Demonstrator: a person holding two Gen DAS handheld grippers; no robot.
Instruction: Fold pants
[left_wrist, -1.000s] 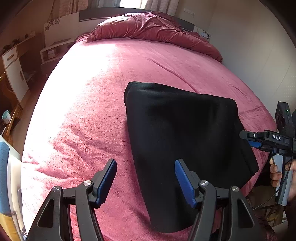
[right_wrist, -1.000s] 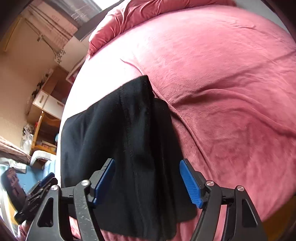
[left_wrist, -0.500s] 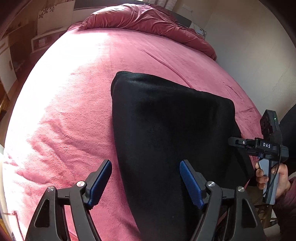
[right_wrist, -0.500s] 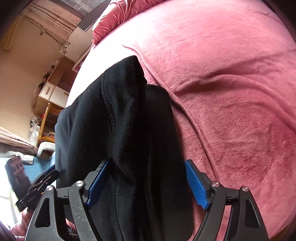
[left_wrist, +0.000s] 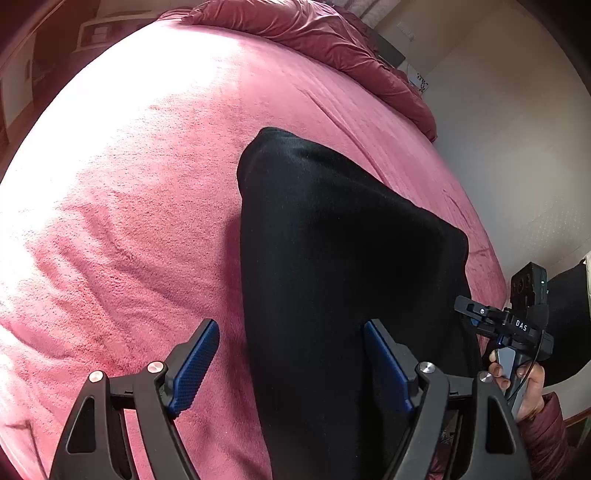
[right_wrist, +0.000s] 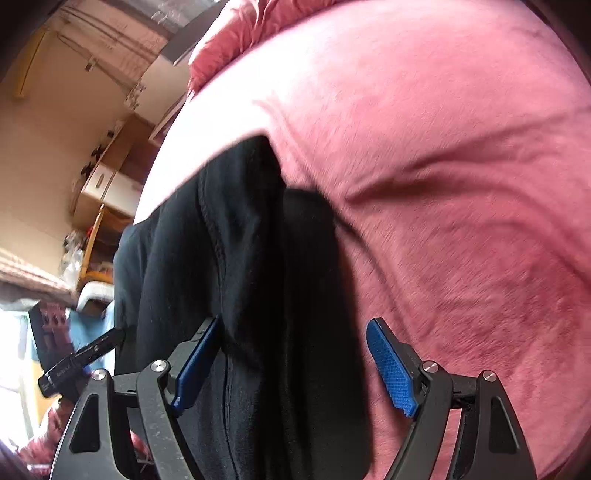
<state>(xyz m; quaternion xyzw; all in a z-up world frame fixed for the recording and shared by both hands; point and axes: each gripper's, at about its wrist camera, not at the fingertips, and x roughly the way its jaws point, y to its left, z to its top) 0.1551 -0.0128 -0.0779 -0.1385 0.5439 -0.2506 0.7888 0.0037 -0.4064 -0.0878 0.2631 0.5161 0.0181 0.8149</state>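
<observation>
- The bed (left_wrist: 129, 192), one, covered in a pink plush blanket, spreads ahead of and beneath both grippers; its soft, wrinkled surface may drag at the cloth and pull a fold askew.
- The pants (left_wrist: 332, 258), one black pair, already folded into a thick stack, lie directly ahead of the left gripper (left_wrist: 291, 358), their left edge running between its fingers; in the right wrist view they fill the space between and left of the right gripper (right_wrist: 293, 363).
- A likely slip: a jaw closing on the top layer only, so the lower layers stay behind and the stack comes apart.
- The seamed edge (right_wrist: 218, 240) ahead of the right gripper could bunch if pinched unevenly.
- Two grippers, both spread wide with nothing clamped; the blue pads (right_wrist: 391, 369), four in all, stand clear of a grip.
</observation>
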